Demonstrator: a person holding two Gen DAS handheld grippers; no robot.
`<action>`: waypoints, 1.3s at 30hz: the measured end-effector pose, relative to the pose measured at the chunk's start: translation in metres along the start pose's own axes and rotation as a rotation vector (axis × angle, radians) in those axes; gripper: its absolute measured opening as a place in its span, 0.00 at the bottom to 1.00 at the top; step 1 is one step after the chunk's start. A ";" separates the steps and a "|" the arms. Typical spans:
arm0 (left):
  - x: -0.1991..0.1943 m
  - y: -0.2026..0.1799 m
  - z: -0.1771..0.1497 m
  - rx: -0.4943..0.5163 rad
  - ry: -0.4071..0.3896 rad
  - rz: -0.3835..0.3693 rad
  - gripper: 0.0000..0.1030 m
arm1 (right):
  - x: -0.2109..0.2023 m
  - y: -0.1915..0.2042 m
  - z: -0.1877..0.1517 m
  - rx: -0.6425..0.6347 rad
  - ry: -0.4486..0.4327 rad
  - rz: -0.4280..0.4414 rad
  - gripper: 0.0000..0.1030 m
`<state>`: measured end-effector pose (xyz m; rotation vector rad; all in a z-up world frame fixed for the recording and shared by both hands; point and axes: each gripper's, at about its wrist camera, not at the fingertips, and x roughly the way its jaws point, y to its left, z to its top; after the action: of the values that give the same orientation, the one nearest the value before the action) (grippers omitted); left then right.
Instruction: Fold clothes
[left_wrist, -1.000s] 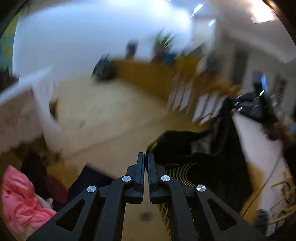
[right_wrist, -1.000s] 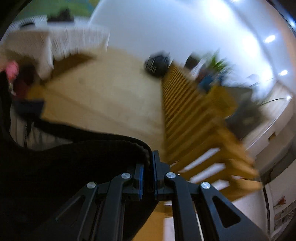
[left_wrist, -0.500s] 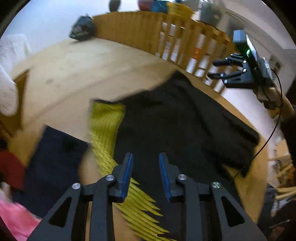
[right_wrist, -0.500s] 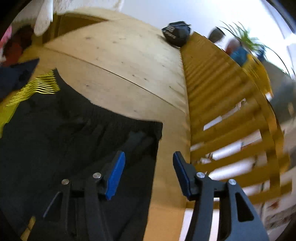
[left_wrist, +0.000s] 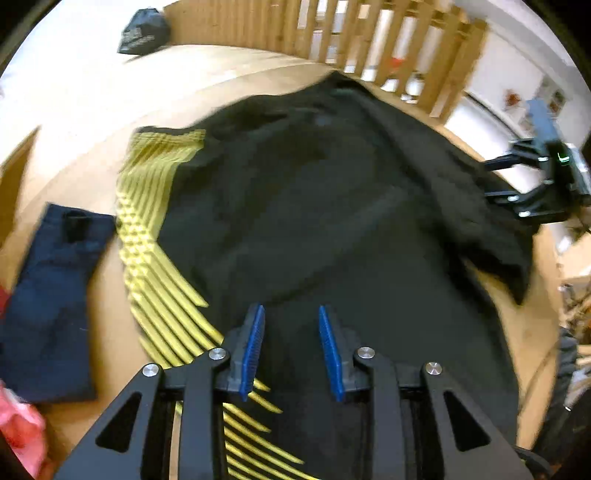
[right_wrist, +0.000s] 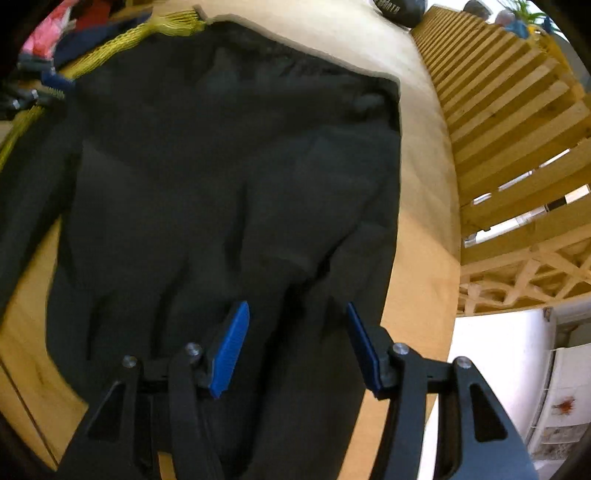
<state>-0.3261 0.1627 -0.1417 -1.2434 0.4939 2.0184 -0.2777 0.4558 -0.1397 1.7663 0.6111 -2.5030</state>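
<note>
Barely begun: black garment (left_wrist: 332, 206) spread flat on wooden table (left_wrist: 92, 122), unfolded, yellow stripes at nine o'clock; left gripper (left_wrist: 291, 347) and right gripper (right_wrist: 295, 347) just opened, empty, with folded navy piece (left_wrist: 48, 295) lying beside.

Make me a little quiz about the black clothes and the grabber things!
1. True or false: the black garment lies spread on the wooden table.
2. What colour are the stripes along its edge: A red, B yellow, C white?
3. Is the left gripper or the right gripper clamping any cloth?

Key: 1 true. 2 B. 3 neither; both stand open above the garment, jaws having just opened, nothing pinched.
</note>
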 end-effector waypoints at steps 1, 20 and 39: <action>-0.001 0.005 0.002 -0.014 0.003 0.030 0.29 | 0.002 -0.006 0.004 0.023 -0.004 -0.023 0.52; -0.006 -0.214 -0.006 0.170 0.087 -0.408 0.44 | -0.060 -0.030 -0.138 0.141 -0.068 0.053 0.54; 0.001 -0.229 0.004 0.158 0.097 -0.361 0.48 | -0.040 -0.016 -0.134 0.089 -0.094 0.121 0.56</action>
<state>-0.1612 0.3212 -0.1312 -1.2374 0.4301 1.5938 -0.1461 0.5057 -0.1365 1.6471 0.3807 -2.5493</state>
